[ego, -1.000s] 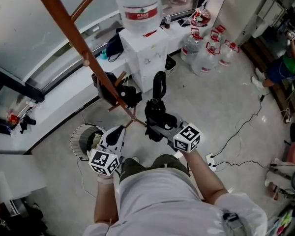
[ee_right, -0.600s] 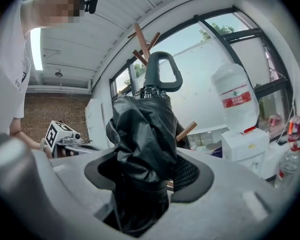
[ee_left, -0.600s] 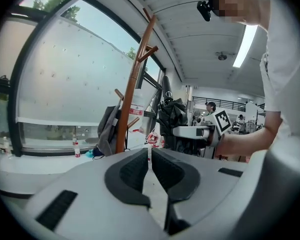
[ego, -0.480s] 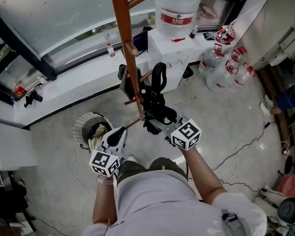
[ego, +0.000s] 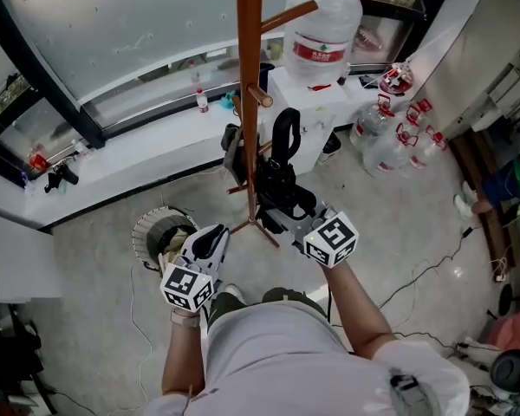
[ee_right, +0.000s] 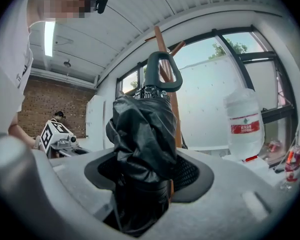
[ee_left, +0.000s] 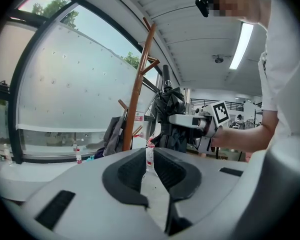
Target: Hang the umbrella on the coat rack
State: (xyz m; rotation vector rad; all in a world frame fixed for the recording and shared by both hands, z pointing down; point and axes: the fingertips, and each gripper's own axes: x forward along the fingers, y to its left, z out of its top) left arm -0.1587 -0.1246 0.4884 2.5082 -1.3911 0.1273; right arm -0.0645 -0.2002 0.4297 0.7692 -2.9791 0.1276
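While the right gripper [ego: 282, 204] [ee_right: 145, 176] points about level, its jaws stand fairly wide and clamp the bunched black fabric of the folded umbrella [ego: 282, 165] [ee_right: 140, 134], which rises upright from the grip with its loop handle uppermost, just right of the rack's [ego: 249, 85] [ee_right: 162, 41] brown pole and beside a short peg. Lower and to the left, the left gripper [ego: 213, 237] [ee_left: 150, 166] has its jaws drawn almost together, only a sliver of a gap between them and nothing in it; it is apart from both umbrella and rack. Each gripper carries a cube printed with black-and-white square markers, no letters among them. A dark bag [ego: 232, 152] hangs on the rack behind the pole. Beyond, a big water bottle [ego: 322, 29] [ee_right: 243, 119] sits neck-down on a white dispenser [ego: 299, 102]; its red label bears white print too small to read. More red-capped bottles [ego: 390, 141] stand on the floor to the right.
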